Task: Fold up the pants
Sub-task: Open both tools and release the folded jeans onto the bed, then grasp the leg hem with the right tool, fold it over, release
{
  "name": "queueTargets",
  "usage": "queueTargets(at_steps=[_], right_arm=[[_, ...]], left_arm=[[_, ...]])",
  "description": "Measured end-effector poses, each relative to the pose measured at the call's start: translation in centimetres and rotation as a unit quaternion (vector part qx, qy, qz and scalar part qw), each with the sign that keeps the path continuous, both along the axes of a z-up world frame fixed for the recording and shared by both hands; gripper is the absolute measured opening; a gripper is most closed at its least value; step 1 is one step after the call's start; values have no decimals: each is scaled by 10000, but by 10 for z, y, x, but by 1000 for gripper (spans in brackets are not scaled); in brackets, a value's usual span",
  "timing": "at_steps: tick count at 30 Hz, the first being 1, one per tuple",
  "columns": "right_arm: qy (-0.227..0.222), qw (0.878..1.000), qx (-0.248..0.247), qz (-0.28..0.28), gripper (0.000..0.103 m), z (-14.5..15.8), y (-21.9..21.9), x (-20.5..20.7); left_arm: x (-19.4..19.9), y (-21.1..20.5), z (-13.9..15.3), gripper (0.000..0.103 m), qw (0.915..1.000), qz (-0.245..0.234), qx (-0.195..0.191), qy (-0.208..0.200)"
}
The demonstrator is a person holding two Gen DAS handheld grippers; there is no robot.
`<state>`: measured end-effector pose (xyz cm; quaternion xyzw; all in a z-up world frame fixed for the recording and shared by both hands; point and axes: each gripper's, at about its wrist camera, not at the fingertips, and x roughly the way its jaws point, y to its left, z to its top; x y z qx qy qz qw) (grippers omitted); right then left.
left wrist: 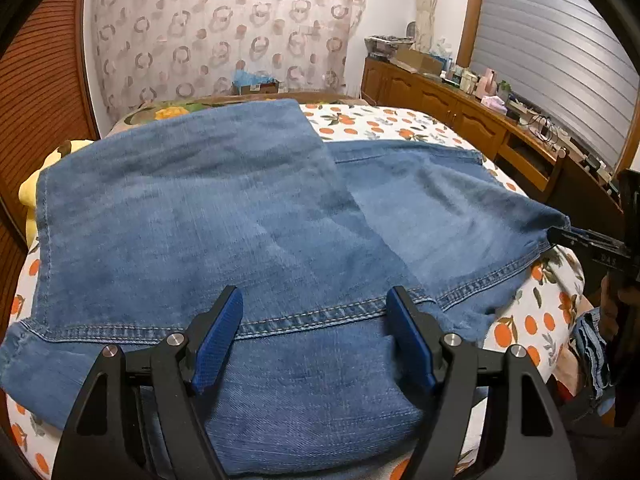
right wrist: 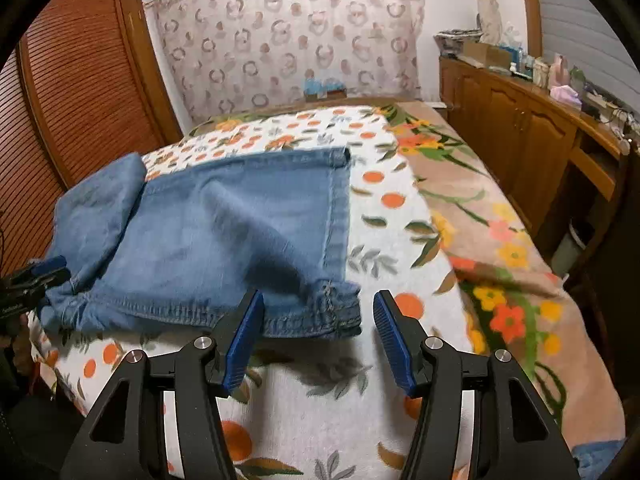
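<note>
Orange-printed bedspread is carrying the denim pants, which are lying flat across it. Your left gripper is hovering over the pants' stitched hem, jaws apart, holding nothing. Your right gripper is poised at the pants' corner, jaws apart and empty.

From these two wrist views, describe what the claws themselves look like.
Both match. The left claw has a matte black frame with triangular cutouts, silver round pivot bolts, and two blue fingers with textured pads. The right claw is the same build, its blue pads ribbed. No cables or sleeves show.
</note>
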<state>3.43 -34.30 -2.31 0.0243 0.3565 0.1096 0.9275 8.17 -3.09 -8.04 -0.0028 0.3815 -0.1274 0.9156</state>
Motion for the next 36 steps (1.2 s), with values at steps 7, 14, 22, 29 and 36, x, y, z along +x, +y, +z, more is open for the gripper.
queueTargets(at_steps=[7, 14, 22, 29, 36], right_arm=[[137, 9997, 219, -40, 59, 2, -5, 7], [115, 9994, 311, 6, 43, -3, -11, 8], [-120, 9989, 400, 231, 16, 4, -4, 4], [-566, 9958, 439, 566, 15, 36, 12, 4], [-993, 9884, 387, 1086, 15, 70, 47, 4]], left_arm=[[2, -2, -3, 76, 10000, 17, 51, -34], [1, -2, -5, 78, 9999, 20, 93, -70], [-2, -9, -7, 78, 9991, 2, 398, -114], [-4, -3, -3, 78, 9996, 20, 280, -63], [-11, 5, 5, 78, 9999, -45, 119, 21]])
